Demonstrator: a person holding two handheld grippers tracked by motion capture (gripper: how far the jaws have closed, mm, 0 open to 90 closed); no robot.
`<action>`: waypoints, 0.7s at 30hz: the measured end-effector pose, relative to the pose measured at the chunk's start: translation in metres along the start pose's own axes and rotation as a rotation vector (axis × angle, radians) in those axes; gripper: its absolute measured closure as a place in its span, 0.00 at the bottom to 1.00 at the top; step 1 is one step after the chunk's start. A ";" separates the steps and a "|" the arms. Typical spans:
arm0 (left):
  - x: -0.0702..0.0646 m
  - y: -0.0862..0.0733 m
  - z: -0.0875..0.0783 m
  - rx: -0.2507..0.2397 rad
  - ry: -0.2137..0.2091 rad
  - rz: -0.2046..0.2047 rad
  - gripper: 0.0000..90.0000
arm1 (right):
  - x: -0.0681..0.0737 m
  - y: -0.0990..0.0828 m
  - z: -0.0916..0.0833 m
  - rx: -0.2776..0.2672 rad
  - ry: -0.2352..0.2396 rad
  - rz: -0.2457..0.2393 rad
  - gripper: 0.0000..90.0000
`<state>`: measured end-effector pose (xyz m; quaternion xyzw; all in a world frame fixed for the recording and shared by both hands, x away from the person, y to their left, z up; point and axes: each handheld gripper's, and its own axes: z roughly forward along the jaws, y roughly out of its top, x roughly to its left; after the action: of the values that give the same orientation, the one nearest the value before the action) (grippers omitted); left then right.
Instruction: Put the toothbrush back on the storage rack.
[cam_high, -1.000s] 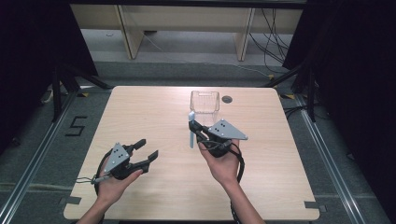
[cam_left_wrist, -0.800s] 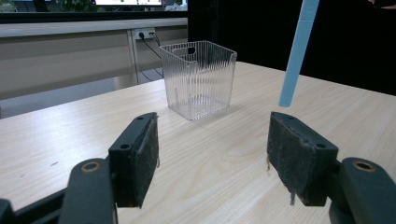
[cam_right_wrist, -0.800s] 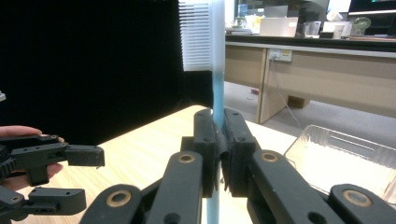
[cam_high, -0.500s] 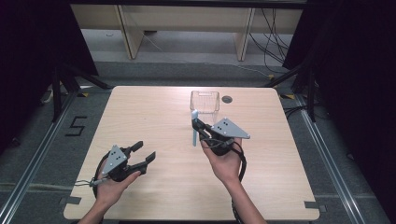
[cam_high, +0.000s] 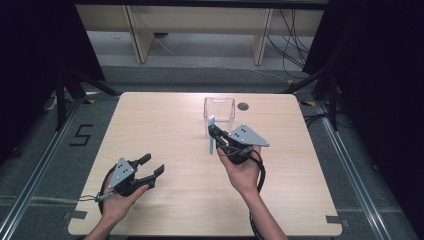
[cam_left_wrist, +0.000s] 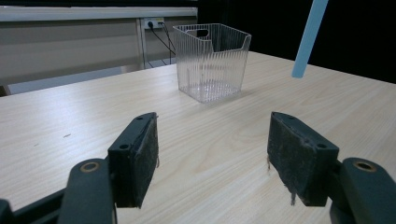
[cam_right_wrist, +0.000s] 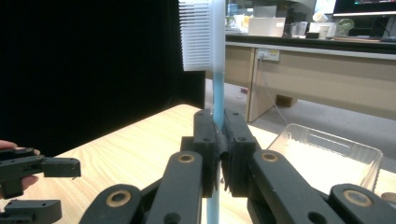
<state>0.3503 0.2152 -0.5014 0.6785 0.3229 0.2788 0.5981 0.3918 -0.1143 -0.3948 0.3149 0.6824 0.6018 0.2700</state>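
- Toothbrush (cam_high: 211, 135) pinched in my right claw (cam_high: 216, 139), jaws pressed tight on the light-blue handle; the right gripper view shows white bristles at the top and the handle running down between the pads.
- Brush stands roughly upright, clear of the worktop (cam_high: 165, 125). In the left gripper view its lower handle end hangs in the air.
- Change over the last second: the right claw has eased a little toward the far edge and the clear bin (cam_high: 219, 108). Brush head now sits just short of the bin's near wall in the high view. Small move, no tilt change that I can make out.
- Bin sits near the far edge, right of centre, beside the dark grommet hole (cam_high: 243, 106). Looks empty in the left gripper view; ribbed clear walls, open top.
- Left claw (cam_high: 152, 166) idle near the front-left corner, jaws spread wide, nothing between them. It has drifted slightly toward the near edge, out of the way.
- My read: mid-transport, brush headed for the bin. Grip looks solid, no slip visible.
- Next I'd carry the brush over the rim, lower it inside, then spread the jaws.
- Risk: long handle clipping the near wall and nudging the light bin, or the brush tipping out if let go too high.
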 end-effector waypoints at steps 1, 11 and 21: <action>0.000 -0.002 -0.002 0.029 0.014 -0.012 0.37 | -0.001 0.000 0.000 0.005 -0.003 0.013 0.95; 0.007 -0.010 0.001 0.006 0.014 0.000 0.37 | -0.007 0.003 0.000 0.001 -0.026 -0.003 0.95; 0.008 -0.016 -0.001 0.035 0.046 -0.027 0.37 | -0.014 0.008 0.002 -0.004 -0.037 -0.006 0.95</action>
<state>0.3531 0.2236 -0.5172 0.6777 0.3504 0.2804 0.5824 0.4034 -0.1226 -0.3872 0.3236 0.6769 0.5965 0.2849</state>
